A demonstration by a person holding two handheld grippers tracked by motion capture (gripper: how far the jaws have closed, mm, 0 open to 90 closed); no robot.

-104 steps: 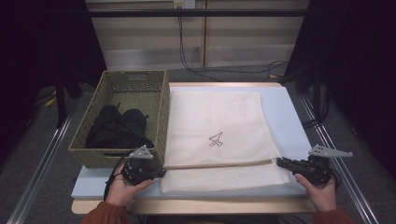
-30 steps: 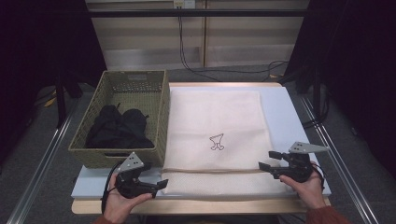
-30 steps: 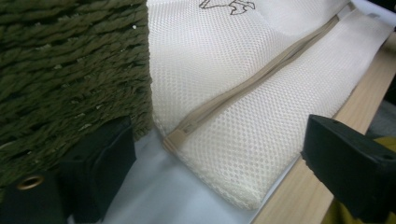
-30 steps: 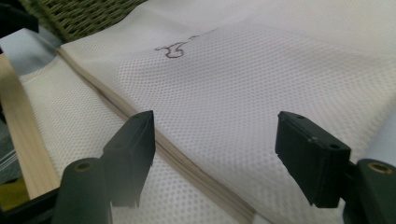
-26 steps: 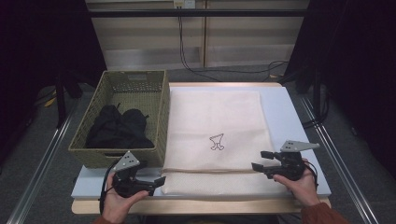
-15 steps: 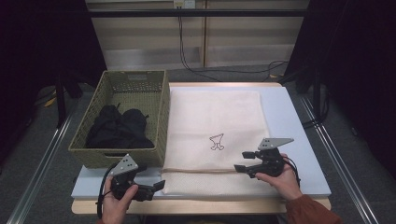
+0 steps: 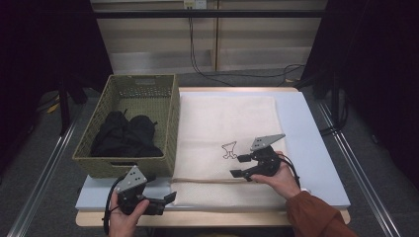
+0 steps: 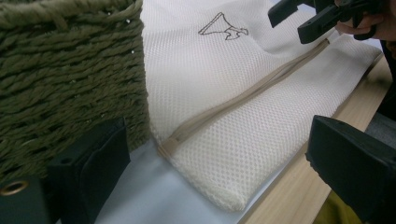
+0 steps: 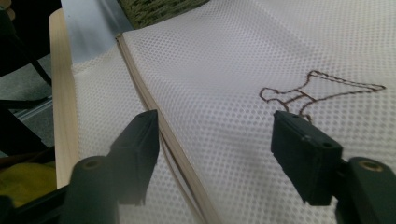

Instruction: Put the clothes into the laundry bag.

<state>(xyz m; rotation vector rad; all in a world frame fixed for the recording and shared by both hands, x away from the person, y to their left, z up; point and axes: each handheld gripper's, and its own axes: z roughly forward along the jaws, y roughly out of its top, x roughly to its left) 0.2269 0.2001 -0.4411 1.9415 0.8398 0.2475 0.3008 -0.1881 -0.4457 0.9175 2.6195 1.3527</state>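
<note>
Mesh fabric, cream, thin and limp: the laundry bag (image 7: 225, 143) lies flat along the worktop's middle, reaching its near edge. I judge it light and floppy, best pinched at the tan seam band (image 8: 243, 95). My right gripper (image 7: 242, 165) hovers wide over that band; my left gripper (image 7: 165, 200) waits wide at the near-left corner.
</note>
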